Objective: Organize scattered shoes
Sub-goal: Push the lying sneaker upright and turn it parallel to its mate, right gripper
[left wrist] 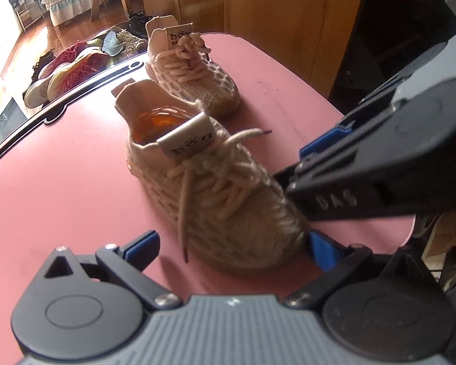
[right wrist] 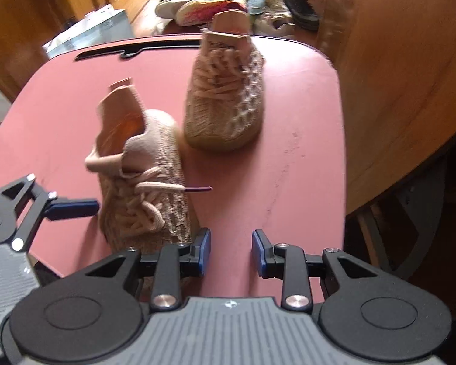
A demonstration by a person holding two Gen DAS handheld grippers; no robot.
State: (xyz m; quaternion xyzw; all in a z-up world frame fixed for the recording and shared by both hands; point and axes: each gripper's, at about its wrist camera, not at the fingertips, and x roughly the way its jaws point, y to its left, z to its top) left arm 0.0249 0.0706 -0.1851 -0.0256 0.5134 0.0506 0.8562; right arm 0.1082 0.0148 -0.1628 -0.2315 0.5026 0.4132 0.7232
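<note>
Two beige knit sneakers stand on a pink top (left wrist: pixel 45 182). The near sneaker (left wrist: pixel 228 200) points its toe at the left camera. My left gripper (left wrist: pixel 232 246) is open and straddles that toe. Its right finger (left wrist: pixel 322 249) touches the toe and its left finger (left wrist: pixel 143 243) stands apart from it. The far sneaker (left wrist: pixel 191 70) stands behind. In the right wrist view the near sneaker (right wrist: pixel 143 182) lies left of my right gripper (right wrist: pixel 231 252), which is open over bare pink top (right wrist: pixel 304 152); its left finger (right wrist: pixel 203 246) is against the toe. The far sneaker (right wrist: pixel 225 100) is beyond.
A pile of red, green and black shoes (left wrist: pixel 76 64) (right wrist: pixel 215 6) lies on the floor past the pink top. A black handle slot (right wrist: pixel 136 50) runs along its far edge. Wooden cabinet fronts (left wrist: pixel 273 15) (right wrist: pixel 410 91) stand close on the right.
</note>
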